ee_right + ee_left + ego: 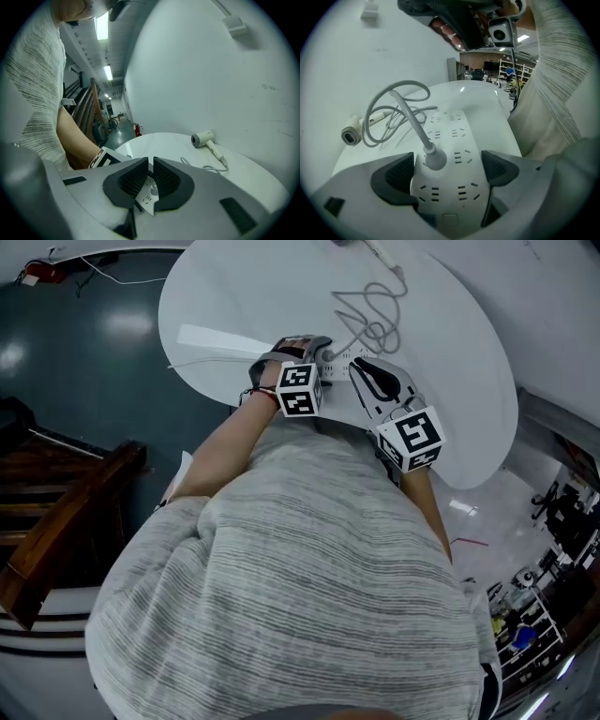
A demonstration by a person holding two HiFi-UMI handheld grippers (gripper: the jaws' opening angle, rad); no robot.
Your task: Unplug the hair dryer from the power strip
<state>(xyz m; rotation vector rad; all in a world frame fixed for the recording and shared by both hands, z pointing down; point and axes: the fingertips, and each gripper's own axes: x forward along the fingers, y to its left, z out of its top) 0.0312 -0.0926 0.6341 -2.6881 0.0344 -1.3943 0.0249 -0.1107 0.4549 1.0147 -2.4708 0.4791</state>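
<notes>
My own grey-striped shirt fills the lower head view and hides the table's near rim and everything under my wrists. The white round table spreads out ahead of both tongs and is bare to the left of the cord. Its rim falls away to dark floor close beside the left tongs. There is more tabletop to the right of the right tongs. A white wall closes off the far side.

The power strip lies lengthwise between the left tongs' pads. The pads sit against its two long sides, so those tongs grip it. Its near end is cut off under the tongs' own body. The right tongs are closed to a thin slit with nothing in them, just beside the left ones. Through the slit I see only a sliver of the strip, and I cannot tell whether the round shape there is the plug.

The grey cord lies in loose loops ahead of the tongs, and they overlap so its run is hard to follow. The hair dryer lies well ahead, by the wall; in the head view the top edge cuts it off. Its plug sits in the strip between the left tongs' pads, nearer the left one.
</notes>
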